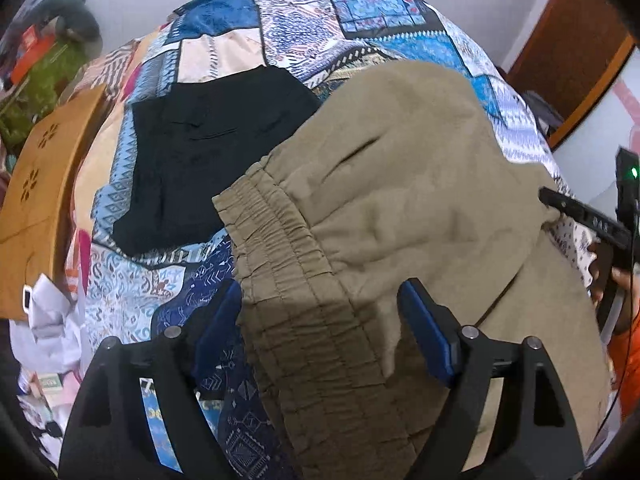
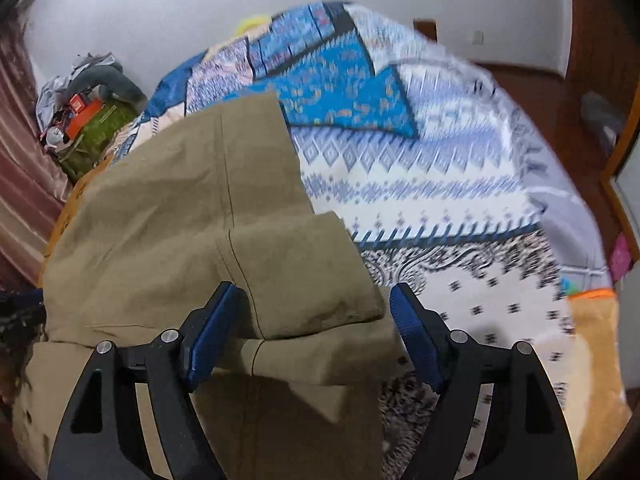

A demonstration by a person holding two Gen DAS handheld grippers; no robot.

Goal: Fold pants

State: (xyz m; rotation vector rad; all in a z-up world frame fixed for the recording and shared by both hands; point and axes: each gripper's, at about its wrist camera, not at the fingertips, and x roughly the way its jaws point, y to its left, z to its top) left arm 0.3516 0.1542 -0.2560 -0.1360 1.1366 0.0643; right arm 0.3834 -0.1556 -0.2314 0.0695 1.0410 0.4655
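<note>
Khaki pants (image 1: 392,184) lie partly folded on a bed with a blue patchwork bedspread (image 1: 288,24). In the left wrist view the elastic waistband (image 1: 288,272) runs between my open left gripper's (image 1: 320,320) blue pads, which do not pinch it. In the right wrist view the pants (image 2: 168,208) have a leg end (image 2: 304,272) folded back on top. My right gripper (image 2: 316,324) is open, its pads either side of that folded leg end. The right gripper also shows at the right edge of the left wrist view (image 1: 584,216).
A black garment (image 1: 208,160) lies flat on the bed beyond the waistband. A wooden headboard (image 1: 44,192) is at the left, with clutter and a green bag (image 2: 96,136) near the wall. An orange bag (image 2: 596,364) sits at the bed's right edge.
</note>
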